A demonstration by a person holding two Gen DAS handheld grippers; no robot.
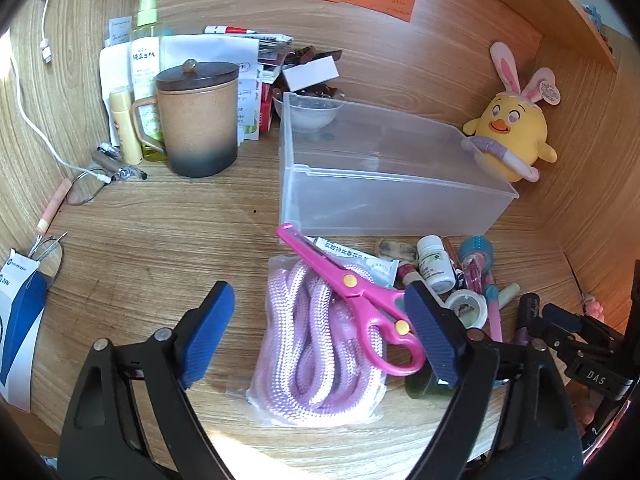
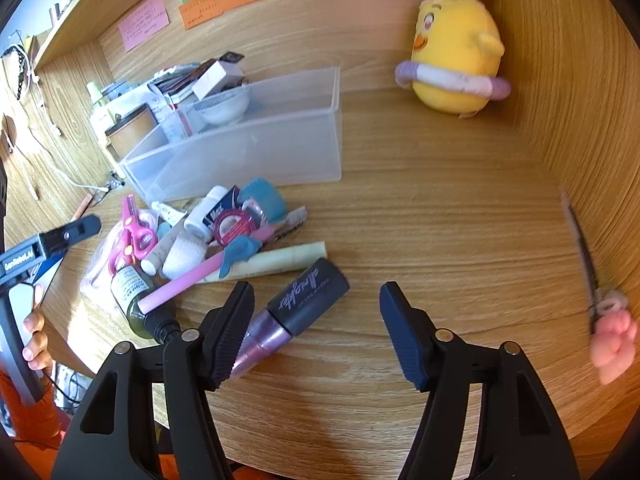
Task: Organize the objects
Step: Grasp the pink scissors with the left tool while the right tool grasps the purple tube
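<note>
A clear plastic bin [image 1: 384, 184] stands on the wooden desk; it also shows in the right wrist view [image 2: 248, 148]. In front of it lies a pile: pink scissors [image 1: 352, 292] on a bagged pink rope [image 1: 316, 344], a white pill bottle [image 1: 434, 266], tape rolls [image 1: 468, 304] and pens. My left gripper [image 1: 320, 332] is open, its jaws on either side of the rope and scissors. My right gripper [image 2: 316, 328] is open and empty over bare desk, with a purple tube with a dark cap [image 2: 292, 312] by its left finger. The pile [image 2: 208, 236] lies left of it.
A lidded brown mug [image 1: 198, 120], a spray bottle [image 1: 144, 52], papers and glasses [image 1: 86, 188] crowd the back left. A yellow chick plush [image 2: 456, 52] sits in the back right corner. A blue-white box [image 1: 20, 320] is at the left edge. A pink-topped pen [image 2: 600, 304] lies along the right wall.
</note>
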